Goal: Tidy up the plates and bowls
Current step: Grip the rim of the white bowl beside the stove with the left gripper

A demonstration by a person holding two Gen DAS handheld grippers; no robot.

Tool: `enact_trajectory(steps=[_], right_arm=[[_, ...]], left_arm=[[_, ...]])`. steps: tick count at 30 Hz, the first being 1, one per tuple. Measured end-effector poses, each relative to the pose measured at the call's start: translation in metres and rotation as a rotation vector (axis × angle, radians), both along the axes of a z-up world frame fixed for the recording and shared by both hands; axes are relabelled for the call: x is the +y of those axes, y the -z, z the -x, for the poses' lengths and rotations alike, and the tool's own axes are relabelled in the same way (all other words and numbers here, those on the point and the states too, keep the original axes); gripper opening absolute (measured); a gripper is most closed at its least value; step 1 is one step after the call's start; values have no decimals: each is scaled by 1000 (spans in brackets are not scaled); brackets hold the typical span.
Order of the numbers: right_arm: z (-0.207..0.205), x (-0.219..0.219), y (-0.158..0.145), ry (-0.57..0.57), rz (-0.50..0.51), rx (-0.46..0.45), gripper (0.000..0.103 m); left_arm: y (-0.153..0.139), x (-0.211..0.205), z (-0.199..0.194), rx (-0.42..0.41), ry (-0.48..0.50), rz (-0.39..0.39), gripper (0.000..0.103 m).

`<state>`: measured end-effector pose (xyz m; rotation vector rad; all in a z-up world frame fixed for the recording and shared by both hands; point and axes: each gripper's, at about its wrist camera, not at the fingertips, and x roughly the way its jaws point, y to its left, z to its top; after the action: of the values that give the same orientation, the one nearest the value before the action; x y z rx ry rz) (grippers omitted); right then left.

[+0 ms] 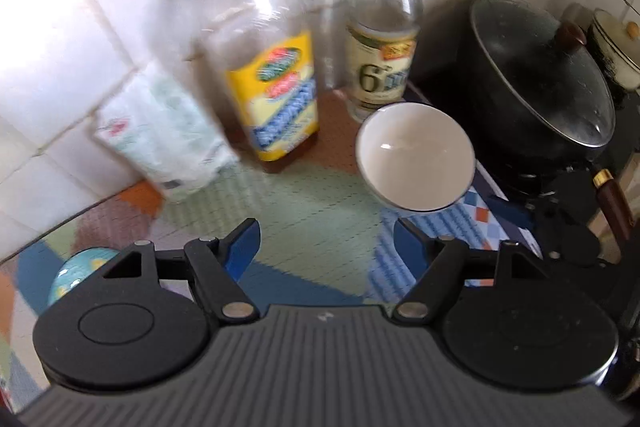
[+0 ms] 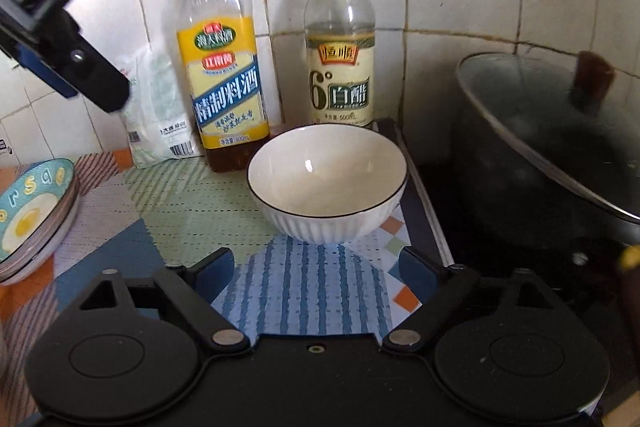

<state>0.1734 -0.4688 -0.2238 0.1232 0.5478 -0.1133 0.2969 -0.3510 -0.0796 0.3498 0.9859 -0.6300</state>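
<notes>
A white ribbed bowl [image 2: 326, 187] with a dark rim stands upright on the patterned mat [image 2: 200, 211], just ahead of my right gripper [image 2: 316, 267], which is open and empty. The bowl also shows in the left wrist view [image 1: 414, 163], ahead and right of my left gripper [image 1: 326, 243], which is open and empty. A stack of teal plates with an egg print [image 2: 34, 215] sits at the left of the mat; its edge shows in the left wrist view [image 1: 80, 273]. The left gripper's body [image 2: 60, 39] appears high at the left.
Two bottles, a yellow-labelled cooking wine [image 2: 224, 67] and a white vinegar [image 2: 340, 47], stand against the tiled wall behind the bowl. A white bag [image 2: 156, 115] leans beside them. A black lidded wok [image 2: 560, 155] sits on the stove at right, with a cream pot [image 1: 616, 47] beyond.
</notes>
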Motion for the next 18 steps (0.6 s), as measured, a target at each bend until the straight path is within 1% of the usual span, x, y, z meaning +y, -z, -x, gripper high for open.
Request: enact_trajectory(steps=[1,3,5,7,8,10,11,14,16,17,18], right_arm=[[-5,-2,2,4,-11,2,92],[-16,-3,6,16,-28,12,92],[-26,-5,8,9,-33,26,92],[-36,-6,10,23,-18,33,92],[-41,-8,11,26,-18,41,92],[-50,-11,12,27,-32,51,92],[-53,-11,13,21,-31,50,92],[-61,-12,15,17,-24,62,94],[-64,-12,16,19,-32,64,94],[-64,-12,17,22,-33,61,94],[-64,-12,18,25,-35,57,94]], left_arm=[[5,-6,0,-1,28,5,76],[16,-20,-3,-8,53,-3,76],[29,-33,-9,-12,53,-12,76],[40,-44,-16,-17,46,-3,76],[45,-49,-21,-7,51,6,76],[56,-55,-34,49,51,37,75],[62,-58,-41,74,24,37,72],[71,-62,-53,108,-75,28,54],[76,-64,-56,121,-81,45,47],[80,-67,-57,125,-90,34,38],[85,-70,-58,130,-92,16,32]])
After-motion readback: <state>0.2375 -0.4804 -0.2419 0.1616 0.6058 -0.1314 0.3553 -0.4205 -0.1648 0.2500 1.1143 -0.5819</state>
